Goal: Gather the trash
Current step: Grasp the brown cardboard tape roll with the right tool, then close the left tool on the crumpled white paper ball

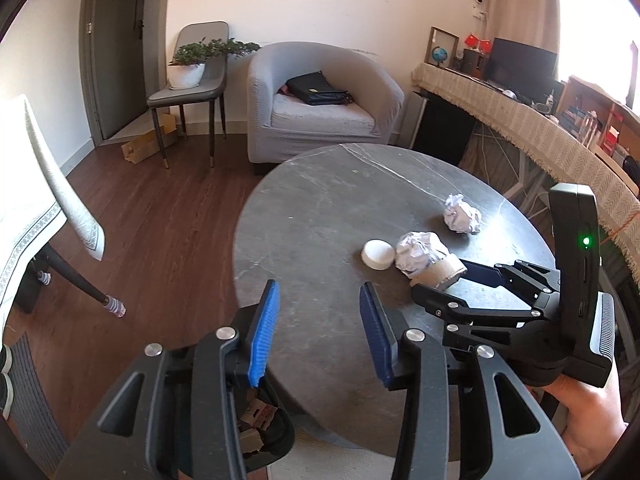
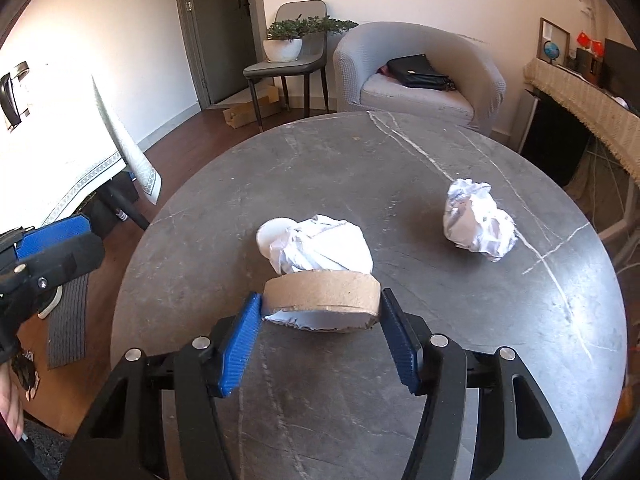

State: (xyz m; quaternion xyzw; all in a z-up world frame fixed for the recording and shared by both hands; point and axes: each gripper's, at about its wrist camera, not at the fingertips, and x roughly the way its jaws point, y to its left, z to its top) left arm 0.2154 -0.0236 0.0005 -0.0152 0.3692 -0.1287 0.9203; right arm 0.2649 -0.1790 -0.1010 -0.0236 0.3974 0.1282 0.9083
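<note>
Right wrist view: a flat cardboard ring (image 2: pixel 322 294), squashed oval with a torn white lining, is pinched between the ribbed blue pads of the right gripper (image 2: pixel 320 312) near the middle of the round grey marble-veined table (image 2: pixel 520 340). Behind it a ridged white lid (image 2: pixel 269 236) and crumpled paper (image 2: pixel 324 246) touch; another wad (image 2: pixel 478 220) lies toward the right edge. The left gripper (image 1: pixel 318 320) is spread, empty, over the left edge.

1. Bright daylight from the right; window area blown out in the left wrist view.
2. Glare on the round table (image 1: pixel 320 216); soft shadows beside each paper ball (image 2: pixel 478 220).
3. Fisheye bends edges; dark corner vignetting. Focus sharp.
</note>
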